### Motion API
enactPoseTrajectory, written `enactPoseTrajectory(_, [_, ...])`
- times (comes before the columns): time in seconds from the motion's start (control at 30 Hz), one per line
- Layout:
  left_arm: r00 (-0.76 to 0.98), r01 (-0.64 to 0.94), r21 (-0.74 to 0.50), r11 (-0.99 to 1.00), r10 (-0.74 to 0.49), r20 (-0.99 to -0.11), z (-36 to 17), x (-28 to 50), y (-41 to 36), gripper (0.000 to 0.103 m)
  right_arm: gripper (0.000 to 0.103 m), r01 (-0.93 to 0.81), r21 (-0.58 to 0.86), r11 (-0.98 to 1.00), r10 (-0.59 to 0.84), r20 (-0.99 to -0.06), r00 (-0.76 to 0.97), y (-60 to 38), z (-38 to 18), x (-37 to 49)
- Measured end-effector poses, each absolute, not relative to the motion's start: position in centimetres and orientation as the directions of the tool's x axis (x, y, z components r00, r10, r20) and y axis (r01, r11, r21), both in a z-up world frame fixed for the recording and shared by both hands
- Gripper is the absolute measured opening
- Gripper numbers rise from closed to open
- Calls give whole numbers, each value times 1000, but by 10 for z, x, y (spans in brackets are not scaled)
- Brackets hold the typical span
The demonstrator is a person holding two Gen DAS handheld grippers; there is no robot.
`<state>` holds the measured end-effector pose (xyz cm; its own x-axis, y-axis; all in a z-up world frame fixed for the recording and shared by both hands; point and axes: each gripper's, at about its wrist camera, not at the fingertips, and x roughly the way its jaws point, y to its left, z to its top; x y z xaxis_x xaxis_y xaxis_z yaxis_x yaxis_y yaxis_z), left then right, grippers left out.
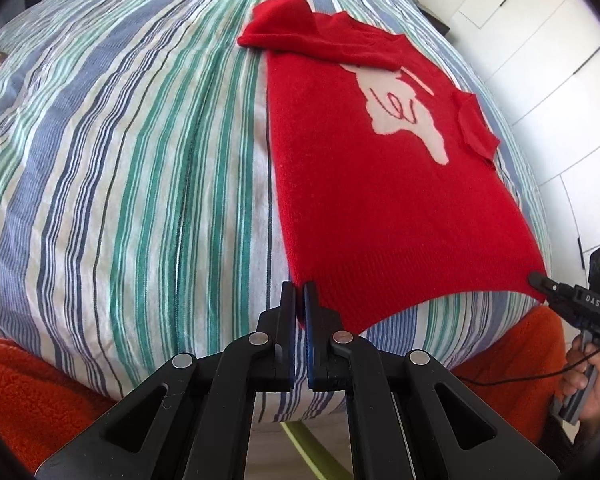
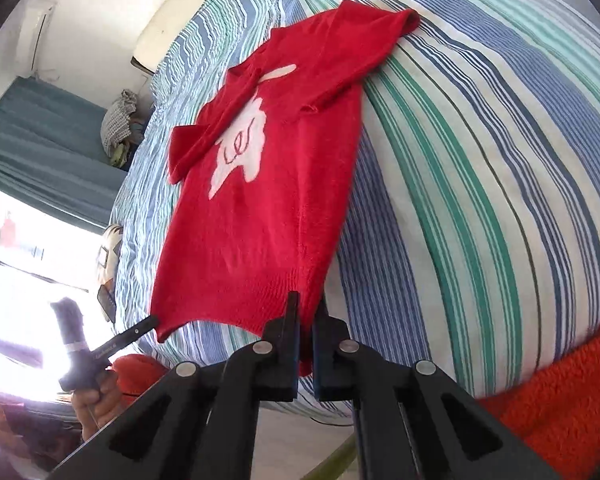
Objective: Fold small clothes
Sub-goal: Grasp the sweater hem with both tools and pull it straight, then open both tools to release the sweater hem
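A small red sweater (image 1: pixel 384 184) with a pale pink figure on its chest lies face up on the striped bed, both sleeves folded inward over the body. My left gripper (image 1: pixel 299 294) is shut on the near left corner of its ribbed hem. The right gripper (image 1: pixel 538 280) shows at the right edge of the left wrist view, pinching the other hem corner. In the right wrist view the sweater (image 2: pixel 260 208) stretches away from my right gripper (image 2: pixel 306 304), which is shut on the hem corner, while the left gripper (image 2: pixel 154 321) grips the far corner. The hem between them is lifted slightly off the bed.
A striped blue, green and white bedspread (image 1: pixel 140 160) covers the bed. Orange fleece sleeves (image 1: pixel 28 392) show at the near edge. White wardrobe doors (image 1: pixel 540 40) stand to the right of the bed. A bright window (image 2: pixel 12 280) and a teal curtain (image 2: pixel 48 136) lie beyond the bed's far side.
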<state>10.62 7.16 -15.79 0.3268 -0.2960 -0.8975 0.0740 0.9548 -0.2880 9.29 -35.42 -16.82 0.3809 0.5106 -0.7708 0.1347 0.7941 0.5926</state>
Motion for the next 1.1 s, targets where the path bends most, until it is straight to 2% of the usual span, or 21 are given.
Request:
enactPoseTrajectory(0.17, [265,89,-140,986,-159,-951,-199,109,54,1,4,250,527,812,454,-840,295,-358,-218,95])
enactPoseTrajectory(0.3, [263,88,-56,995,-77,-962,-215,105,51,0,3,254,500,828,425,-855,298,-352,-233,101])
enactPoseTrajectory(0.47, [278,93,-27,995,-52,-959,-217,105,47,0,1,267,520,812,435,-843,317,-355,-239,96])
enactPoseTrajectory(0.63, [293,52,-91,995,-102,-951,-208,101,58,2,2,264,525,809,429,-835,345,-357,-235,90])
enactPoseTrajectory(0.7, [305,27,-133,991,-135,-943,-199,92,70,18,3,268,536,800,437,-828,352,-359,-234,89])
enactPoseTrajectory(0.8, [358,-27,-174,984,-153,-921,-183,81,86,39,15,272,548,791,444,-820,362,-360,-226,87])
enactPoseTrajectory(0.9, [423,-71,-166,984,-121,-898,-161,68,95,40,30,277,507,816,392,-838,379,-363,-213,79])
enactPoseTrajectory(0.97, [463,-64,-149,987,-103,-881,-150,60,91,40,30,285,440,852,312,-863,398,-365,-198,74])
enactPoseTrajectory(1.03, [494,-22,-131,991,-103,-864,-143,61,81,47,30,257,349,901,218,-877,428,-364,-178,74])
enactPoseTrajectory(1.1, [514,22,-99,995,-96,-852,-137,70,70,58,30,164,293,942,184,-859,478,-358,-154,89])
